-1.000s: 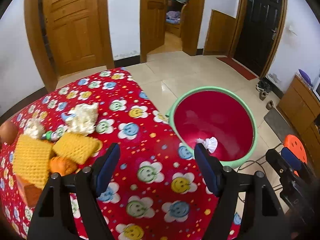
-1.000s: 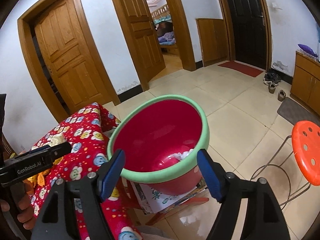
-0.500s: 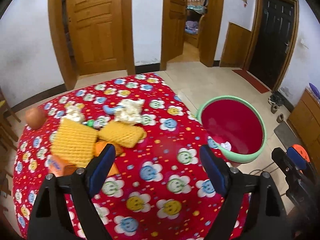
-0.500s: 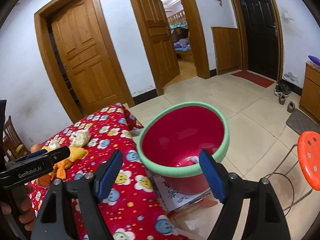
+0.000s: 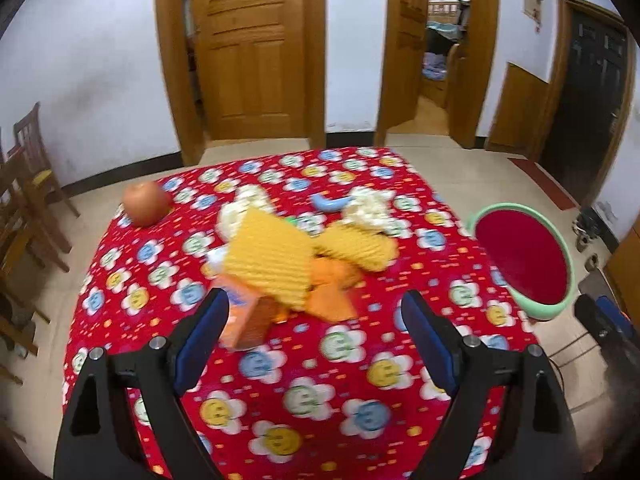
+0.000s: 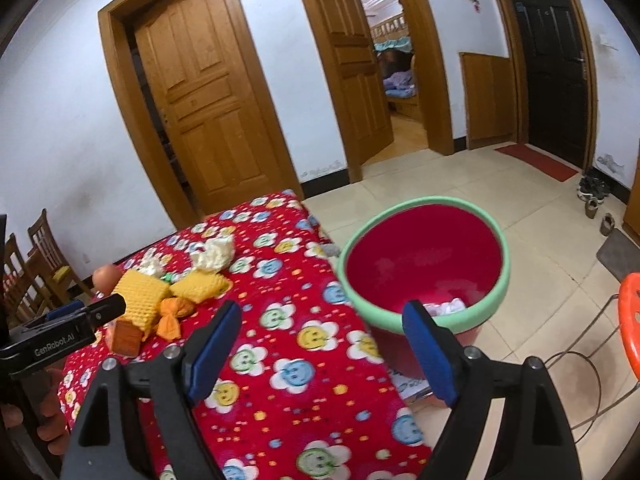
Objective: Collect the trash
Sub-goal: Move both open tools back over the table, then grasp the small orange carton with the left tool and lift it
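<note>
A red basin with a green rim [image 5: 524, 258] [image 6: 424, 256] stands beside the table's right edge, with white crumpled paper [image 6: 444, 306] in it. On the red flowered tablecloth [image 5: 320, 360] lies a heap: yellow knitted cloths [image 5: 276, 256] [image 6: 140, 294], white crumpled tissues [image 5: 370, 208] [image 6: 214, 254], orange wrappers [image 5: 332, 284] [image 6: 172, 316], an orange carton [image 5: 244, 314]. My left gripper [image 5: 316, 344] is open and empty, just short of the heap. My right gripper [image 6: 320, 352] is open and empty between table and basin.
A round orange-brown fruit [image 5: 145, 203] sits at the table's far left corner. A blue curved piece [image 5: 330, 202] lies behind the heap. Wooden chairs [image 5: 28, 184] stand left. An orange stool [image 6: 630, 320] stands right of the basin. Doors line the far wall.
Both grippers have pulled back and swung left, away from the basin. The left wrist view now centres on the heap on the table. Both stay open and empty.
</note>
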`<state>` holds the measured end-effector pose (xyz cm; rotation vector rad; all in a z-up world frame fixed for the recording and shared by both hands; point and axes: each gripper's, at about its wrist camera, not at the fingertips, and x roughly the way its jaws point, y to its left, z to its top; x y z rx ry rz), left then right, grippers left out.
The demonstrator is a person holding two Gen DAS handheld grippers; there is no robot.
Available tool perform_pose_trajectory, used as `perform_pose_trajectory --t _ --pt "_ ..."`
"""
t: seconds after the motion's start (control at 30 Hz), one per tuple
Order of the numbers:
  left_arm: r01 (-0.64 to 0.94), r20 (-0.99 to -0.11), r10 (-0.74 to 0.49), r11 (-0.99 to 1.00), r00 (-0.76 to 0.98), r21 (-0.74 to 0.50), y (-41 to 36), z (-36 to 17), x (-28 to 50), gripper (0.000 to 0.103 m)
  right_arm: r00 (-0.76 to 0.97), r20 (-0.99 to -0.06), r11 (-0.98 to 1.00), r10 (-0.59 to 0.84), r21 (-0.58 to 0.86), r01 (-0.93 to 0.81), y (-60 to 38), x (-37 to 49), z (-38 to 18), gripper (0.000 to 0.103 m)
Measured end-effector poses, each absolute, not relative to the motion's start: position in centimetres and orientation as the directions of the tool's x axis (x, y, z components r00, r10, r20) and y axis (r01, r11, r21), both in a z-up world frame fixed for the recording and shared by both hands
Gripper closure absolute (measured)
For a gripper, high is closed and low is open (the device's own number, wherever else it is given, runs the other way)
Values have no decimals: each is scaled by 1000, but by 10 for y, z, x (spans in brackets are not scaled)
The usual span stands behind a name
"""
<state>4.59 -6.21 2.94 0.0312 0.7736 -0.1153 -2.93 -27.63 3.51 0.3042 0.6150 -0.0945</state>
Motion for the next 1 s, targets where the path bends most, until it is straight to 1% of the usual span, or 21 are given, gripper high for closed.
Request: perform_pose_trajectory --t 0.23,0.47,0.6,0.9,0.97,1.0 --pt "30 -733 -35 999 680 -20 -26 8 56 16 805 -592 962 29 236 140 -256 -22 32 18" --pt "-7 -775 2 1000 632 -4 -5 -21 67 16 788 -613 969 48 220 112 -241 -13 25 18" --pt "-16 -791 0 1000 612 -13 2 -33 74 16 776 -627 970 64 223 100 -236 -7 20 18" --pt "24 -774 -38 999 632 -29 4 -40 88 16 760 -646 972 69 217 96 -231 -4 14 18" --pt "35 -772 -51 999 634 -37 4 -40 90 20 756 -651 972 70 217 96 -231 -3 13 18" --pt "42 -769 -59 998 637 -42 3 -40 90 25 754 -653 972 72 216 95 -231 -2 12 18"
